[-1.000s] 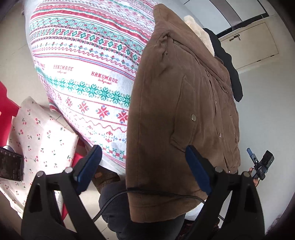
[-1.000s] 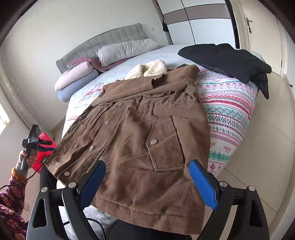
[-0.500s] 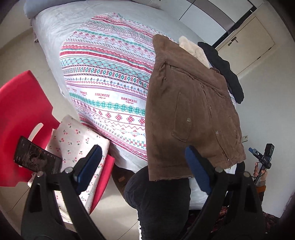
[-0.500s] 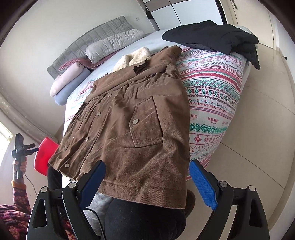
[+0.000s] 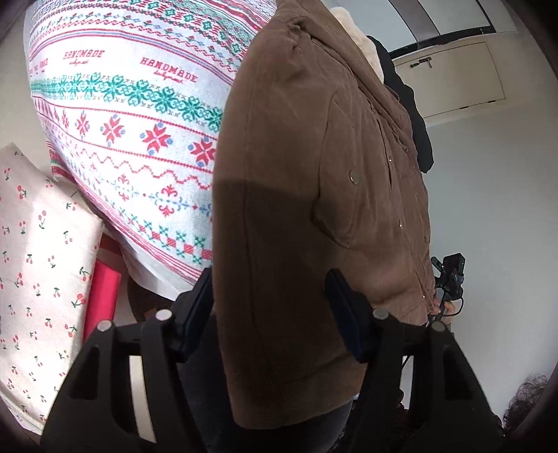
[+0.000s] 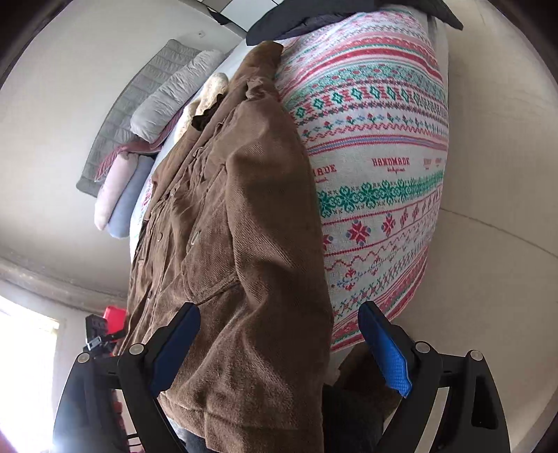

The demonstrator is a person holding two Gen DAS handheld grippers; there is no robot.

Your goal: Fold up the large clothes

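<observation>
While the brown corduroy jacket (image 6: 244, 223) lies buttoned and face up across the foot of the bed (image 6: 401, 104), its hem hanging over the edge, both tools come in low at that hem, one at each bottom corner. It looks like the opening grab of the fold, nothing doubled over yet.

Biggest thing in the room is the bed, covered in a white spread with red and green knitted-style bands (image 5: 132, 104) that drapes down the side. Grey headboard (image 6: 139, 104) at the far end, pillows (image 6: 174, 94) stacked against it, a black garment (image 6: 314, 21) piled beyond the jacket's collar. Pale walls, pale floor (image 6: 488, 278), a cupboard door (image 5: 453, 80) off behind.

Down to the tools. Left gripper (image 5: 272, 310): jaws have just been closing, and the jacket's lower side panel sits squarely between them, the cloth running past both pads. They look close to biting, but whether the pads actually press I cannot tell. Right gripper (image 6: 279, 345): jaws stand wide apart, the other hem corner lying between them, untouched, nothing held.

Next move, I'd judge: both need a firm pinch on thick, heavy cloth, right through the layers, then a lift together so the hem carries up toward the collar without dragging the spread.

Small stuff: a cherry-print cloth (image 5: 38, 261) on something red (image 5: 103, 296) beside the bed.
</observation>
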